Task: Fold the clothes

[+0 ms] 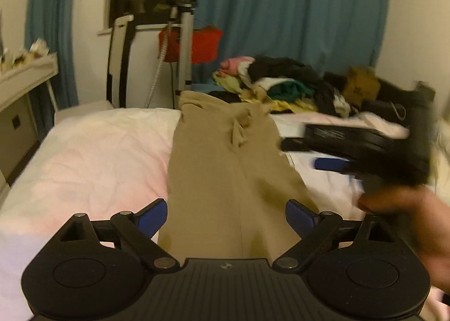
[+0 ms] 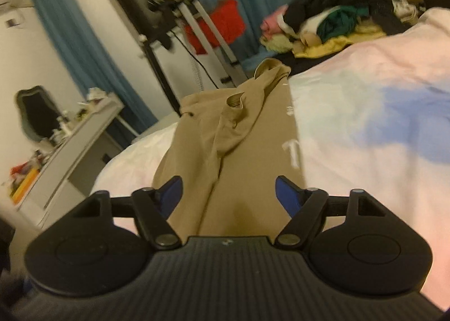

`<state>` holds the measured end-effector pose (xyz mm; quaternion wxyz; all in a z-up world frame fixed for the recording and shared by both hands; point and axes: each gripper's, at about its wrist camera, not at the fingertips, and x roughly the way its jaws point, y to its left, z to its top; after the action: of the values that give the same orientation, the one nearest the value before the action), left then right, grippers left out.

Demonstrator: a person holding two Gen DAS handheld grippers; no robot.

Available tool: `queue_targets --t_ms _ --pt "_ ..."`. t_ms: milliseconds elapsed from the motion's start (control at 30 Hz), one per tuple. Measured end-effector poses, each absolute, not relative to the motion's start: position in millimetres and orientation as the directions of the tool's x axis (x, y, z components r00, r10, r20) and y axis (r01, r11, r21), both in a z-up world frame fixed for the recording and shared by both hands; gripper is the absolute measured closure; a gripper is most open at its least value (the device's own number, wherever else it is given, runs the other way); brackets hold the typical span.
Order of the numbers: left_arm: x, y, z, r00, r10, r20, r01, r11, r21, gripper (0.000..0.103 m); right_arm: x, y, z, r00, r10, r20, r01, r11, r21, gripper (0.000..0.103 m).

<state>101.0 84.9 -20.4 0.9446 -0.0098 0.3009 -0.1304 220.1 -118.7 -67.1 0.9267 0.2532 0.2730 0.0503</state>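
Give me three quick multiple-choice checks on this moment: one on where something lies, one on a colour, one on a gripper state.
1. Where does the heap of unfolded clothes lie?
A. at the far end of the bed
B. on the white shelf
C. under the left gripper

2. What colour is the garment spread out on the bed?
A. red
B. tan
C. green

3. How do the left gripper's fingers stand?
A. shut on the garment
B. shut on nothing
C. open, holding nothing

Answers:
1 A: the clothes pile sits beyond the garment, near the blue curtain.
2 B: the trousers on the pale bed cover are tan.
3 C: the left gripper shows its blue fingers wide apart over the cloth.
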Motion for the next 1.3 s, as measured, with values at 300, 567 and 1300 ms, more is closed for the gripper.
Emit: queue_targets --t_ms 300,567,1300 --pt "137 104 -52 0.760 -0.281 -0.586 0.189 0.958 -0.215 0.010 358 -92 -88 0.860 0.126 -0.495 0.152 0.862 0.483 0.033" --pt "163 125 -76 0.714 -0.291 -0.636 0.098 0.942 -0.321 0.011 391 -84 -106 0.867 0.019 -0.498 0.222 0.880 0.419 0.089" --pt "145 132 -63 0.684 -0.309 -0.661 0.137 0.944 -0.299 0.011 186 -121 -53 0.872 0.231 -0.431 0.017 0.867 0.499 0.027"
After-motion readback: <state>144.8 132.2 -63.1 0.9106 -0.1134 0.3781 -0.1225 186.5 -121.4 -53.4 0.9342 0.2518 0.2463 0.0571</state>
